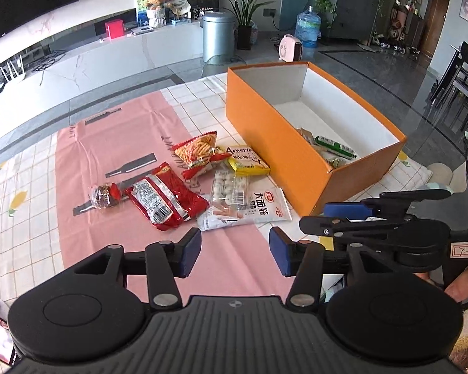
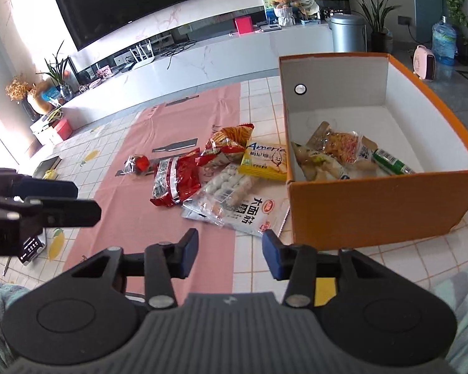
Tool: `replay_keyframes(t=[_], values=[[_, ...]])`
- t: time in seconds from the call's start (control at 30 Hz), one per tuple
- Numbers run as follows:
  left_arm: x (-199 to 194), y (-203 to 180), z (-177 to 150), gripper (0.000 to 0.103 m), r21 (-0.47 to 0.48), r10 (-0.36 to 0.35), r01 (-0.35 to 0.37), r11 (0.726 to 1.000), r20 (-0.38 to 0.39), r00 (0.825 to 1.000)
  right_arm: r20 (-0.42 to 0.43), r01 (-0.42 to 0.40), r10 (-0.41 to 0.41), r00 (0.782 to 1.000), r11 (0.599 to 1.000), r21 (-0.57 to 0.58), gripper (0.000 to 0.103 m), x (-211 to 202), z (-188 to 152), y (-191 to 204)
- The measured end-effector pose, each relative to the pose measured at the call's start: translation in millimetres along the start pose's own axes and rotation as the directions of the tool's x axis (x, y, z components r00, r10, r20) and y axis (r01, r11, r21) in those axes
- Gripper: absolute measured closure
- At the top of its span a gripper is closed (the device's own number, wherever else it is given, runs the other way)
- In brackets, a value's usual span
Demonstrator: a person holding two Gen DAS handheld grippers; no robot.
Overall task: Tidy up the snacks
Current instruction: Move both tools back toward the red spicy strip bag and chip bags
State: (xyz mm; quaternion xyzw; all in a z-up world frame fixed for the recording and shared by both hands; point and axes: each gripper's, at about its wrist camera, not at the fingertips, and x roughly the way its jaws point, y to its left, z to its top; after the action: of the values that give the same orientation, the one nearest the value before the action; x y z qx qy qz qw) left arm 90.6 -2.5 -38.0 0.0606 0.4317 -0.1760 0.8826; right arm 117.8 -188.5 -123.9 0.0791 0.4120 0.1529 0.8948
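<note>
Several snack packets lie in a loose heap on the cloth, left of an open orange box (image 1: 280, 149) (image 2: 374, 205). They include a red packet (image 1: 165, 199) (image 2: 174, 180), a red-orange crisps bag (image 1: 199, 152) (image 2: 227, 146), a yellow packet (image 1: 248, 162) (image 2: 265, 160), a clear bag of white balls (image 1: 227, 187) (image 2: 227, 184), a white printed packet (image 1: 265, 205) (image 2: 252, 212) and a small wrapped sweet (image 1: 104, 196) (image 2: 137, 165). Inside the box lie a green packet (image 1: 333, 146) (image 2: 393, 163) and other snacks. My left gripper (image 1: 235, 254) (image 2: 62, 199) is open and empty, short of the heap. Just in front of the box corner, my right gripper (image 2: 231, 255) (image 1: 327, 218) is open and empty too.
A pink strip (image 1: 115, 143) runs across the checked tablecloth (image 2: 265, 99). A small black device (image 2: 31, 246) lies at the table's left edge. Beyond the far edge are grey floor, a white TV unit and a metal bin (image 1: 218, 37). Dark chairs (image 1: 461, 90) stand to the right.
</note>
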Motion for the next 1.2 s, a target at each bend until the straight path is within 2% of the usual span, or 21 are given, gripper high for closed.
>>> replay_keyframes(t=[0.17,0.3,0.43,0.5,0.57,0.63,0.7,0.87,0.93,1.0,1.2], values=[[22.1,6.6,0.6,0.043,-0.01,-0.028,0.027,1.0,-0.016,0.999,-0.01,-0.011,0.011,1.0,1.0,0.004,0.088,17.8,2.3,1.7],[40.6,16.1,6.8,0.044,-0.004,-0.04,0.04,0.999,-0.056,0.998,-0.023,-0.019,0.02,1.0,0.999,0.038,0.087,34.5,6.3,0.7],[54.7,29.3,11.2,0.045,0.027,-0.008,0.01,1.0,-0.092,0.996,-0.039,-0.023,0.025,0.999,0.998,0.06,0.084,51.6,10.4,7.3],[59.8,39.0,13.3,0.045,0.025,0.027,-0.025,0.999,-0.1,0.995,-0.045,-0.01,0.013,0.999,0.998,0.07,0.067,60.0,12.8,13.6],[64.2,50.4,14.7,0.045,-0.003,0.058,-0.059,0.998,-0.096,0.994,-0.041,0.003,0.0,0.999,0.996,0.088,0.062,68.5,16.9,18.3],[68.6,62.5,15.0,0.045,-0.052,0.059,-0.064,0.997,-0.095,0.994,-0.036,0.014,-0.01,0.999,0.995,0.1,0.061,76.6,22.1,23.7],[73.7,73.3,15.5,0.044,-0.1,0.06,-0.069,0.993,-0.092,0.994,-0.039,0.048,-0.044,0.998,0.993,0.11,0.049,86.3,27.5,28.5],[89.6,94.1,15.7,0.039,-0.192,0.07,-0.088,0.977,-0.102,0.992,-0.078,0.102,-0.091,0.993,0.984,0.149,0.041,114.8,36.3,29.7],[97.1,101.5,16.4,0.035,-0.24,0.053,-0.077,0.968,-0.103,0.993,-0.093,0.111,-0.097,0.991,0.98,0.168,0.041,124.1,36.9,27.0],[104.1,105.7,16.4,0.025,-0.279,0.047,-0.073,0.958,-0.099,0.994,-0.105,0.123,-0.106,0.989,0.976,0.179,0.041,132.4,37.6,24.5],[126.2,109.8,19.5,0.02,-0.37,0.032,-0.069,0.927,-0.105,0.994,-0.099,0.155,-0.14,0.985,0.973,0.171,0.039,145.8,46.0,22.6]])
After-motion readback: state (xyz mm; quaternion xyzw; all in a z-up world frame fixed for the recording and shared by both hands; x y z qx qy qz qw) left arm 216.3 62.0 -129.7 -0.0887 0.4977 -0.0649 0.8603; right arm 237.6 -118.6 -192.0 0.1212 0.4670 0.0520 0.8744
